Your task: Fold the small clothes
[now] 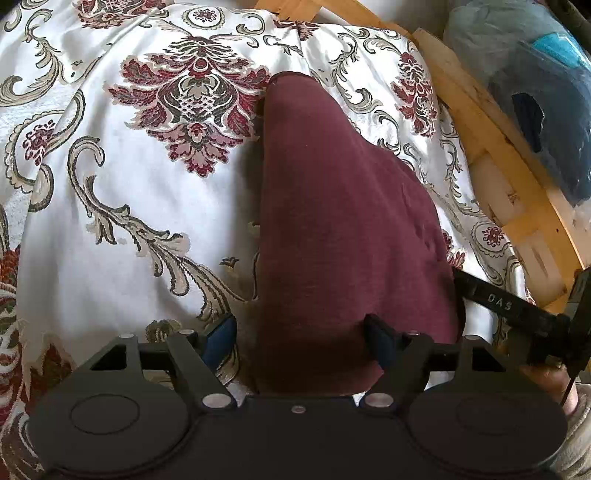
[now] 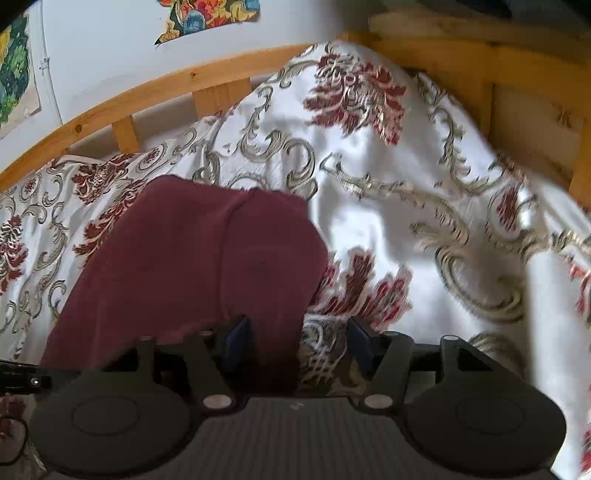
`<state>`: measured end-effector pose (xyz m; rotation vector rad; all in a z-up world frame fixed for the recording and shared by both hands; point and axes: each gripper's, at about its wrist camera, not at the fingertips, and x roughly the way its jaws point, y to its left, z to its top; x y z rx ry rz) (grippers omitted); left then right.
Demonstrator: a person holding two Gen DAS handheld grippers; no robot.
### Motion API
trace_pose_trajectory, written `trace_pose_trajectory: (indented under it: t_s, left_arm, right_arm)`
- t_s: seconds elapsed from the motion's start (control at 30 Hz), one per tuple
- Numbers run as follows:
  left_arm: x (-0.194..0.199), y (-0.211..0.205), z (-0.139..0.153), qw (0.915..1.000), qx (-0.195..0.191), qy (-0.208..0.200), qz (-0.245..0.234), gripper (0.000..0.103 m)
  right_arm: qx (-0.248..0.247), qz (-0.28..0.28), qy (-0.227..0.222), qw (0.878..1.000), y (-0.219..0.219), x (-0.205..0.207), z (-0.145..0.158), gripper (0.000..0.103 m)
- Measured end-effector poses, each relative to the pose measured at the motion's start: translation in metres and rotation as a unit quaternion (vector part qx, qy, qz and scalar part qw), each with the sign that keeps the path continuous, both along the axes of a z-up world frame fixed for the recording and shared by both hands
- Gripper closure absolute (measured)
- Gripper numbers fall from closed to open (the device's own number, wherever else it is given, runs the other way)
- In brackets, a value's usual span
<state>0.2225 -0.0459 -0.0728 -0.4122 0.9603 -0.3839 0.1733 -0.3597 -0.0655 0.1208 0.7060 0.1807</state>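
Lying part-folded on floral white bedspread [image 1: 122,206]: maroon knit garment [image 1: 332,229]; left tongs [image 1: 301,338] and right tongs [image 2: 295,339] released, straddling its near edge; further folds seemingly left.

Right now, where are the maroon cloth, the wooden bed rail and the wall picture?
maroon cloth [image 1: 343,229], left wrist view, middle of the fabric.
wooden bed rail [image 2: 147,94], right wrist view, top bar.
wall picture [image 2: 210,14], right wrist view, lower part of the print.

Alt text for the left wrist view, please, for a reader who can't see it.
A maroon garment lies on a white floral bedspread, its near edge between the open jaws of the left gripper. The right gripper reaches in beside it; a wooden bed frame runs behind.
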Motion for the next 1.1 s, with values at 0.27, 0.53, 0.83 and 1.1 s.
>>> trace_pose_trajectory:
  t_s: [0.27,0.53,0.83,1.1]
  left_arm:
    - [0.002,0.001,-0.002,1.0000,0.000,-0.001,-0.001,0.021]
    - [0.002,-0.001,-0.002,1.0000,0.007,-0.002,-0.005,0.019]
    - [0.002,-0.002,-0.001,0.9999,0.012,-0.005,-0.003,0.016]
    - [0.001,-0.001,-0.001,0.9999,0.015,-0.007,0.000,0.013]
  right_arm:
    - [0.064,-0.011,-0.071,0.995,-0.022,0.009,0.012,0.033]
    - [0.117,-0.006,-0.057,0.992,-0.026,0.055,-0.009,0.059]
    - [0.068,0.013,-0.117,0.991,-0.006,0.054,-0.001,0.094]
    - [0.078,0.016,-0.105,0.991,-0.010,0.068,-0.009,0.089]
